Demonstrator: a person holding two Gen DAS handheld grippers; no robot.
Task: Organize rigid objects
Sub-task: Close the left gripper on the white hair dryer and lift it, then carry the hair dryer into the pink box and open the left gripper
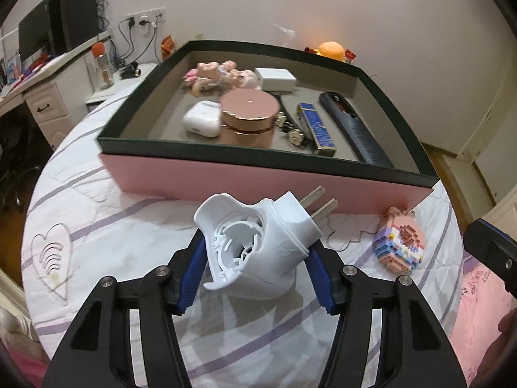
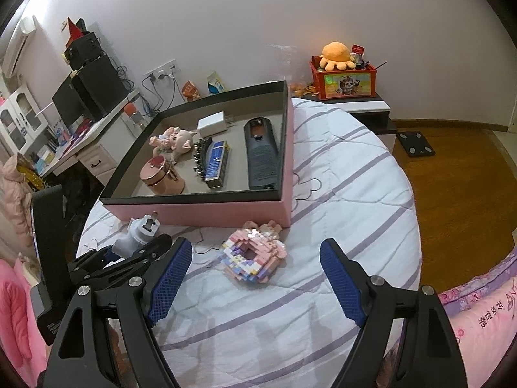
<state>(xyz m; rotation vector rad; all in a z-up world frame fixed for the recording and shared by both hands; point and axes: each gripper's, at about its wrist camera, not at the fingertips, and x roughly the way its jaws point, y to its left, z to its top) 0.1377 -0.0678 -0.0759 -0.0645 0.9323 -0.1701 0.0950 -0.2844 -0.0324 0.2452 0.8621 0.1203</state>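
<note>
Fingers of the left gripper, blue-padded, press on both sides of a white plug-in device with two metal prongs, holding it just above the bed; the right gripper has its fingers spread wide with nothing between them, hovering over a pink brick-built toy that lies on the quilt.

Around them is a bedroom with pale walls and a wooden floor. The round bed is covered in a white quilt with lilac stripes and a stitched heart outline. At the left stands a white desk carrying dark monitors, with a wall socket strip and hanging cables behind it. A low cabinet by the wall bears a red printed box with a panda picture and an orange plush on top.

On the quilt, just beyond the plug, sits a shallow pink tray with a dark rim. It holds a dark remote-like handset, a rose-gold round tin, a blue and gold slim box, a white adapter block, a white earbud case and pink figurines.

Pink fabric at the right edge carries writing too small to read.
</note>
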